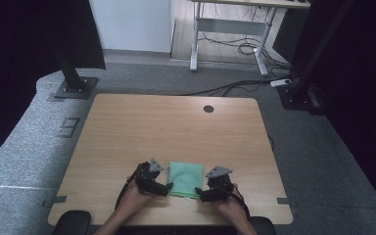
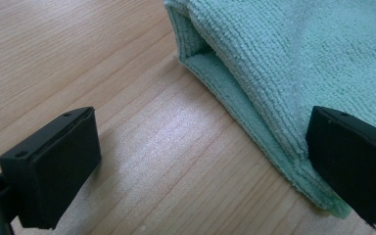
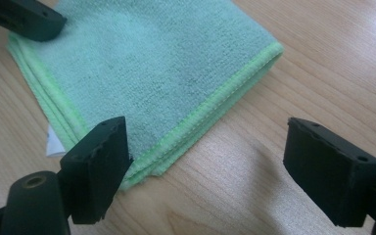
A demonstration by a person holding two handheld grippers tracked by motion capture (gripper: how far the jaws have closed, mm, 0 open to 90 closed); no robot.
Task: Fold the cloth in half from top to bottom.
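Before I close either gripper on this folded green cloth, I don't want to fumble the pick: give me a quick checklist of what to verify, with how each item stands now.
1. Left gripper open: ok, jaws spread wide.
2. Right gripper open: ok, jaws spread wide.
3. Cloth folded and flat on the table: ok; layered edges stacked.
4. Left gripper lined up on an edge: ok, one jaw over the cloth's corner, the other over bare wood.
5. Right gripper lined up: ok, near corner beside one jaw.
6. Lower jaw can slip under all layers: cannot tell.
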